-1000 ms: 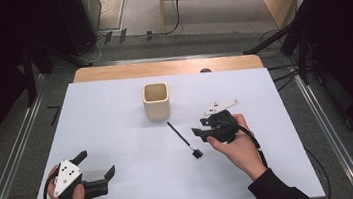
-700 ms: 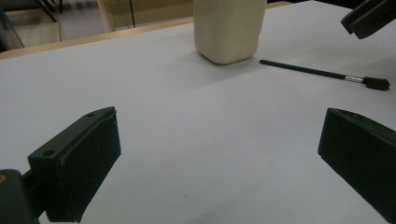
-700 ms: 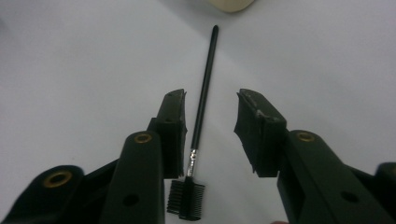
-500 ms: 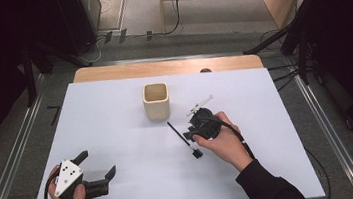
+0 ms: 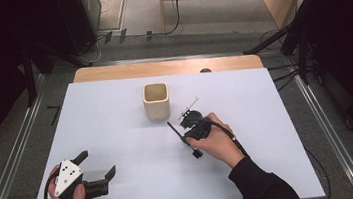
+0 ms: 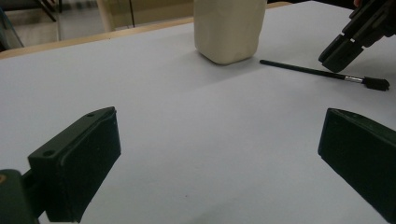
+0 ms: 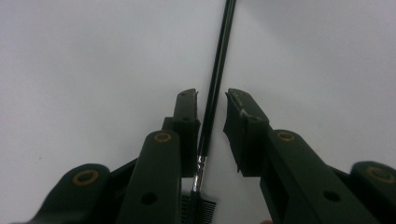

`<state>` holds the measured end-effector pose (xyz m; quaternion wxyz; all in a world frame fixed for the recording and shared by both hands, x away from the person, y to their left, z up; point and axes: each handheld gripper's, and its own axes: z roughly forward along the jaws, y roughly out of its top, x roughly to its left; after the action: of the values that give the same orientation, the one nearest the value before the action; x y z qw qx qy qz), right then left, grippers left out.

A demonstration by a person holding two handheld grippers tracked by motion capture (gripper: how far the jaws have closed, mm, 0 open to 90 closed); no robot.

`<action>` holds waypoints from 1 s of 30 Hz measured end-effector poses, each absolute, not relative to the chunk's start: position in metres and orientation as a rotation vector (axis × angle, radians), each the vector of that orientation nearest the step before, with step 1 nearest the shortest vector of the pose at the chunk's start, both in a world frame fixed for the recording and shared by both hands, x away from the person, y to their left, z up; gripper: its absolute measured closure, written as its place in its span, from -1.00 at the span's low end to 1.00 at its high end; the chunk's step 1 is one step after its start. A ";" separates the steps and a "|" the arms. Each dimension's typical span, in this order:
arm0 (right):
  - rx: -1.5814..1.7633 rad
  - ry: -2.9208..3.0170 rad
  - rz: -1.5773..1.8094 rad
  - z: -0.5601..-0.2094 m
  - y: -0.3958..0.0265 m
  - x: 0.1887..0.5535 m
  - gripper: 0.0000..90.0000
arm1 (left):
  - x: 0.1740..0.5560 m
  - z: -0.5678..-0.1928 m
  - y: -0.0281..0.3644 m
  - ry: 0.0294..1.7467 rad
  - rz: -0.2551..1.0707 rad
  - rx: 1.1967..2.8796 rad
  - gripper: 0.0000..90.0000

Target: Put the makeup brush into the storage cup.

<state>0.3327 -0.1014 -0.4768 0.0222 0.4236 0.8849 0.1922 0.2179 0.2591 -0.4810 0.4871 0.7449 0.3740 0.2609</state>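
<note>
A thin black brush (image 5: pixel 172 128) lies flat on the white table (image 5: pixel 111 117), just right of and nearer than a beige square cup (image 5: pixel 156 100). My right gripper (image 5: pixel 186 135) is lowered over it. In the right gripper view its jaws stand slightly apart on either side of the handle (image 7: pixel 224 42), with a gap left on the right side, so the gripper (image 7: pixel 211 109) is open. My left gripper (image 5: pixel 97 164) rests at the near left, wide open around nothing (image 6: pixel 217 154). From there I see the cup (image 6: pixel 229 28), the brush (image 6: pixel 303 70) and the right gripper (image 6: pixel 343 49).
A wooden strip (image 5: pixel 166 68) runs along the table's far edge. Metal rails (image 5: pixel 16 148) flank the table on both sides. Bare white surface lies between my two grippers and to the left of the cup.
My right gripper has moved left and down from the right of the brush until its jaws straddle the handle. The left gripper, cup and brush have stayed put.
</note>
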 end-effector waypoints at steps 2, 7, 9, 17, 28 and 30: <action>1.303 2.750 0.561 -0.480 -0.099 0.332 0.71 | 0.218 -0.481 0.259 0.908 0.635 1.812 -1.00; 1.307 2.717 0.544 -0.484 -0.099 0.331 0.91 | 0.218 -0.481 0.258 0.910 0.633 1.812 -1.00; 1.305 2.705 0.555 -0.484 -0.099 0.329 0.94 | 0.219 -0.481 0.258 0.910 0.630 1.812 -1.00; 1.296 2.637 0.653 -0.483 -0.104 0.323 0.94 | 0.223 -0.483 0.249 0.915 0.586 1.817 -1.00; 1.268 2.518 0.875 -0.461 -0.121 0.303 0.94 | 0.234 -0.475 0.242 0.917 0.557 1.812 -1.00; 1.272 2.481 0.923 -0.459 -0.125 0.300 0.94 | 0.238 -0.473 0.239 0.918 0.560 1.808 -1.00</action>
<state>0.2999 -0.1251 -0.4591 0.1023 0.4308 0.8404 0.3125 0.2381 0.2391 -0.4725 0.4960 0.7462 0.3790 0.2313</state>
